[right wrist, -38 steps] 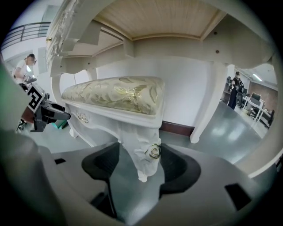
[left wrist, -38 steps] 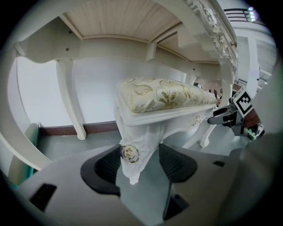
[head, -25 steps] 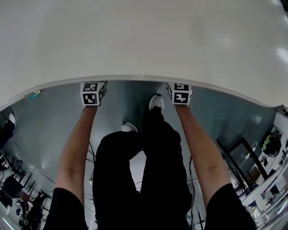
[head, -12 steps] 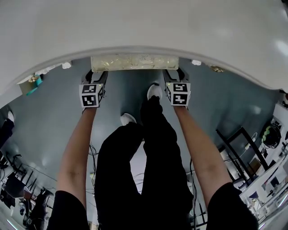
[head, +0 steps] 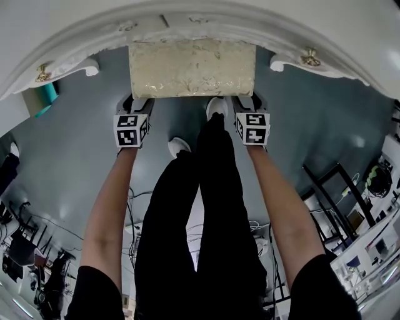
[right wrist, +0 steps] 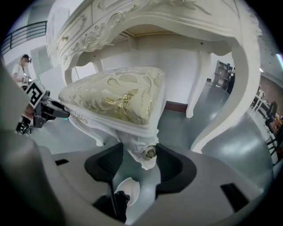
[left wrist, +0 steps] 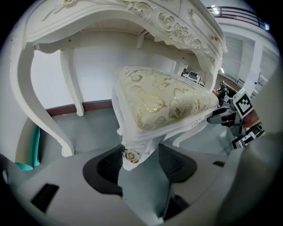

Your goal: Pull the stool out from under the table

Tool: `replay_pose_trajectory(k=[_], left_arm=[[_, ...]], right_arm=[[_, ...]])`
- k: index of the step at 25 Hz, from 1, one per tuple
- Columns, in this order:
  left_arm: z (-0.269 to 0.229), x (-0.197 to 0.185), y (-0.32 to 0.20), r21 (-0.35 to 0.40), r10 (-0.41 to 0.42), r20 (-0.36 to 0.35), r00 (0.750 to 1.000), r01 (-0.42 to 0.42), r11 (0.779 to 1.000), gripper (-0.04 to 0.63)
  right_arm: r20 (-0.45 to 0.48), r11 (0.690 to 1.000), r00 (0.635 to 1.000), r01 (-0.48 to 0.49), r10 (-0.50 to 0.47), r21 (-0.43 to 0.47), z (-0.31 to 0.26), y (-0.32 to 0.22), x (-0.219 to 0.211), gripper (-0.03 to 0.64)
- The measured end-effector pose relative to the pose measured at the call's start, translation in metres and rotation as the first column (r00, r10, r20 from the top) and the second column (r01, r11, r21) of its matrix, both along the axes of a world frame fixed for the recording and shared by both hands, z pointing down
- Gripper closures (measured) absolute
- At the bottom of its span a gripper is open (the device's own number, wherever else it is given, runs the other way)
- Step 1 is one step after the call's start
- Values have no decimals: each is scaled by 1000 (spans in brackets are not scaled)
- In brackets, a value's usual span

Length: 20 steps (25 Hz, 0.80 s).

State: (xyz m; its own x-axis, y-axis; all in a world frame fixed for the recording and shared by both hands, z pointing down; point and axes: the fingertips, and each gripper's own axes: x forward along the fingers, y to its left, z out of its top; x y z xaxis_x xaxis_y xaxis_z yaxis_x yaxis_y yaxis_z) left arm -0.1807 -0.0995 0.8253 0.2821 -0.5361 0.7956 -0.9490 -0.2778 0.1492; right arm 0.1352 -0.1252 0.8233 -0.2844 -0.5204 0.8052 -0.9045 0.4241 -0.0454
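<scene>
Sliding back toward the person, the stool [head: 192, 69] now shows most of its cream-and-gold cushioned seat clear of the white tabletop [head: 281, 15]. A second ago none of it showed, half a second ago only a thin strip. Left hand-held gripper [left wrist: 139, 160] is clamped on the stool's near-left carved corner, gold rosette between its pads. Right hand-held gripper [right wrist: 141, 161] grips the near-right corner the same way. Both sit fairly wide because the corner post is thick, and both arms have drawn back with the stool. Judgement: the pull is well under way and the seat is mostly out, but its far edge looks level with or just under the carved apron, so a bit more pull is likely needed. Stool stands on a smooth grey floor [head: 75, 156], nothing on the seat. White shoe [head: 217, 107] is just beside the seat's front edge and could get in the way. Room: curved white table leg [left wrist: 46, 128], white wall with dark skirting [left wrist: 88, 106], teal object [head: 45, 100] by the left leg, can't tell what. Black frames [head: 328, 200] stand off to the right.
</scene>
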Motion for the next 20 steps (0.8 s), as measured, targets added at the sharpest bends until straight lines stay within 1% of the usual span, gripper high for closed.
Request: replay_pose_trajectory(k=[5,13,18,20], left_arm=[[2,3,34,-50,0,12,1000,1,999,325],[0,12,66,-79,8,20,1000,-6,997,325],[-1,10,95,-94,-4,10,1000,5,996,325],[-3,10,106,-104,12,8,1000,-11,995,325]], right_arm=[[-12,999,1000,12,-12,-44,2,35,2,370],[-19,998,999,29,-31,-63,0,65,12,371],[-44,993,997,53,-58,-103,5,93,9,373],[-63,990,996,62,-70,-123,6,107,8,377]])
